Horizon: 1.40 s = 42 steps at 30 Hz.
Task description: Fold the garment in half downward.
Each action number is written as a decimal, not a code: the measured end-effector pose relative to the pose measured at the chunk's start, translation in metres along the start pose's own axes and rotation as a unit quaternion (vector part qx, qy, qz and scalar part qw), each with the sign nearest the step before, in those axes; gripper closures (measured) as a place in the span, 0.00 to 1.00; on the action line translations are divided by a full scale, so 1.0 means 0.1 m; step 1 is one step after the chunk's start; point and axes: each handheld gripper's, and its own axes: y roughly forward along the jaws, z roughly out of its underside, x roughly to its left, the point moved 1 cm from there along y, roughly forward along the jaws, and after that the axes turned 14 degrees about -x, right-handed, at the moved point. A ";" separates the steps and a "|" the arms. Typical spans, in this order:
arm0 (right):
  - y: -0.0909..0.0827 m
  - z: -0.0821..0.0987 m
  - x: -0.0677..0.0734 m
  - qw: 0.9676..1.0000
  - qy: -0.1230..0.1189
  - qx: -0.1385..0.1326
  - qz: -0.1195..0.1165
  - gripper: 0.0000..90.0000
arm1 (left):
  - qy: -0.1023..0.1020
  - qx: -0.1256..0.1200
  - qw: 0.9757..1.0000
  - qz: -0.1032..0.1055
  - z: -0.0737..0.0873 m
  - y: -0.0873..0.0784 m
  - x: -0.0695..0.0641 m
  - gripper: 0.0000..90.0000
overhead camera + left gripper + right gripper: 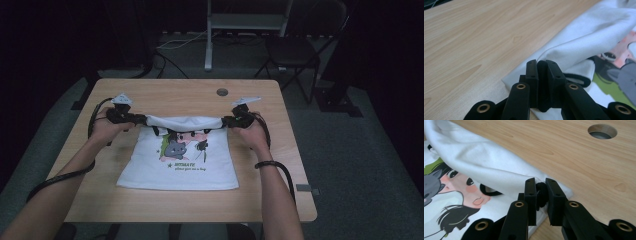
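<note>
One white T-shirt [190, 167] w/ a cartoon print lies flat near the middle of the bench [150, 92], hem toward the person. Its far edge is lifted and stretched betw the two claws, so the fold looks to be the step in hand: top part coming over toward the print.

Left claw [131, 119] is pinching the shirt's far left corner; in the left gripper view the jaws are pressed together on a bunched bit of white cloth [564, 47]. Right claw [229, 121] is pinching the far right corner, jaws tight on fabric [486, 167] in the right gripper view.

To do it well, I'd say: keep both corners level and the edge taut, so no sag in the middle. Bring both hands toward the hem at the same pace, lay the edge down square to the sides, let go only once cloth rests flat. Risk: one corner slips out of a thin pinch and the fold skews.

Count: 1 shirt, 2 claws, 1 bench, 1 round cable hole [222, 92] in it, 1 folding chair [292, 50] behind
</note>
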 end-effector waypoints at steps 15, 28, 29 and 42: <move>-0.15 0.09 0.13 1.000 -0.012 -0.012 -0.009 0.89 | 0.044 -0.001 0.999 -0.001 0.04 -0.08 -0.13 0.90; -0.19 0.14 0.18 1.000 -0.019 -0.011 -0.010 0.89 | 0.050 -0.010 0.999 0.004 0.10 -0.13 -0.20 0.90; -0.20 0.14 0.19 1.000 -0.019 -0.011 -0.010 0.89 | 0.050 -0.011 0.999 0.005 0.10 -0.14 -0.20 0.90; -0.24 0.19 0.25 0.999 -0.032 -0.006 -0.016 0.89 | 0.067 -0.012 0.998 0.006 0.13 -0.18 -0.28 0.90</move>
